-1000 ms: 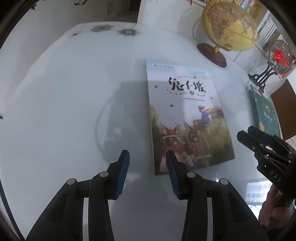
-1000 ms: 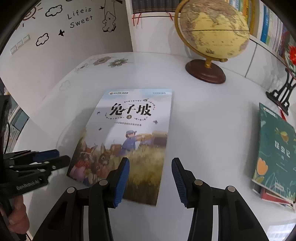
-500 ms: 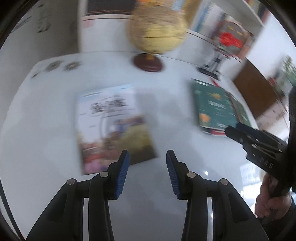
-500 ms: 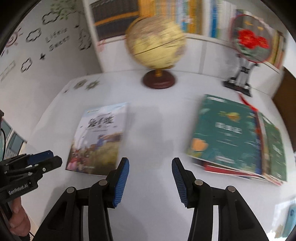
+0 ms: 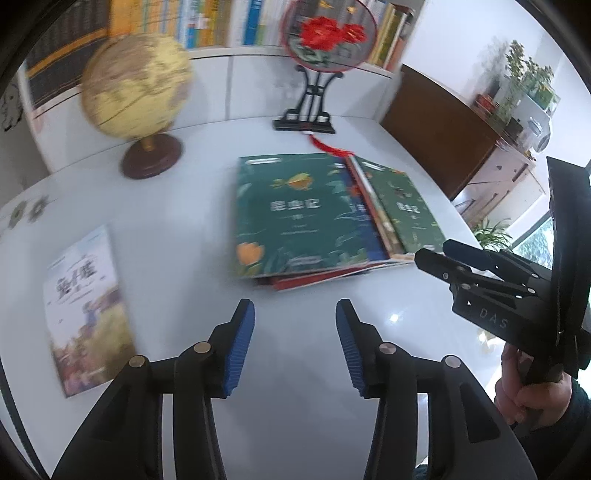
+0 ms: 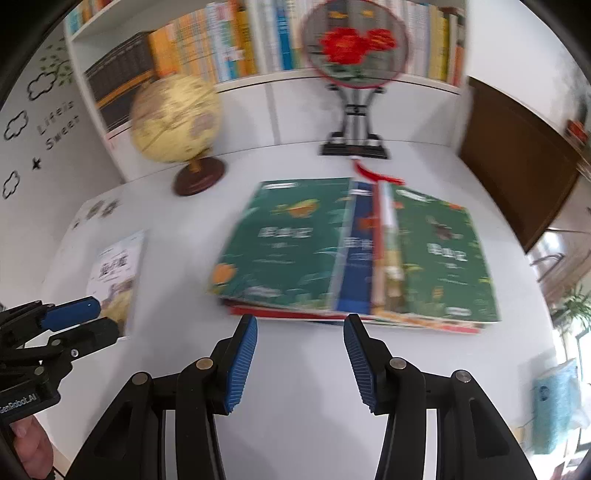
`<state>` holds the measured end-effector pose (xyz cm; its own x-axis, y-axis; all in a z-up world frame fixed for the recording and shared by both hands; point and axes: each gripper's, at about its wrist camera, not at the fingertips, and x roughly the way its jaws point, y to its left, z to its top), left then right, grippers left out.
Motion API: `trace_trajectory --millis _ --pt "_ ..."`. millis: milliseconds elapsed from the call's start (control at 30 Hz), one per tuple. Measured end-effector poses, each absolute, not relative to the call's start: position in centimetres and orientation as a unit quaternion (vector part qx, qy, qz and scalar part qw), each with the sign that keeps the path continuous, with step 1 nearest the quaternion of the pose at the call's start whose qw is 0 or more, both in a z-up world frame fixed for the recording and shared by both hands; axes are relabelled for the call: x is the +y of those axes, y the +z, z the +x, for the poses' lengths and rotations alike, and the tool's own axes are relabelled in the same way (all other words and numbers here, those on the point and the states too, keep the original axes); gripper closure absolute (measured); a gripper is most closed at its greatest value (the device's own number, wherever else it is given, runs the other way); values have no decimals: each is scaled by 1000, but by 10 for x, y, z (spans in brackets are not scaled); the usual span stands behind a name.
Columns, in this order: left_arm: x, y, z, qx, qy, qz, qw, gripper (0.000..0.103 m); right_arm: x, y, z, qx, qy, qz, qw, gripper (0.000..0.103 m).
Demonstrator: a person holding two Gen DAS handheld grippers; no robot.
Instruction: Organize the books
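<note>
A fanned pile of books lies on the white table, topped by a green book, with another green book at its right. A single picture book with rabbits lies apart at the left. My left gripper hovers before the pile's near left corner, its jaws opening with nothing between them. My right gripper hangs just short of the pile's near edge, jaws apart and empty. A hand holds each gripper.
A yellow globe on a dark base stands at the back left. A round fan with red flowers on a black stand sits behind the pile. Filled bookshelves line the back; a brown cabinet stands at the right.
Both grippers have swung right and risen, from over the rabbit book to in front of the green pile. The rabbit book stays flat on the table, now at the left.
</note>
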<state>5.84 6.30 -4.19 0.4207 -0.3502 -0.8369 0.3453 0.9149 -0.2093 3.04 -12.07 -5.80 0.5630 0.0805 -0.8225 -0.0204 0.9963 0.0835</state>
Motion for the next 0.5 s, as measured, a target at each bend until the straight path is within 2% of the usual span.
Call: trace_trajectory --millis 33,100,167,500 --pt "57 -43 62 498 -210 -4 841 54 -130 -58 32 466 23 32 884 56" --pt "44 -45 73 500 -214 -6 839 38 -150 -59 38 464 17 36 885 56" --pt "34 -44 82 492 -213 -4 844 33 -167 -62 50 466 16 43 884 56" --pt "34 -72 156 513 -180 2 839 33 -176 -74 109 462 40 61 884 52"
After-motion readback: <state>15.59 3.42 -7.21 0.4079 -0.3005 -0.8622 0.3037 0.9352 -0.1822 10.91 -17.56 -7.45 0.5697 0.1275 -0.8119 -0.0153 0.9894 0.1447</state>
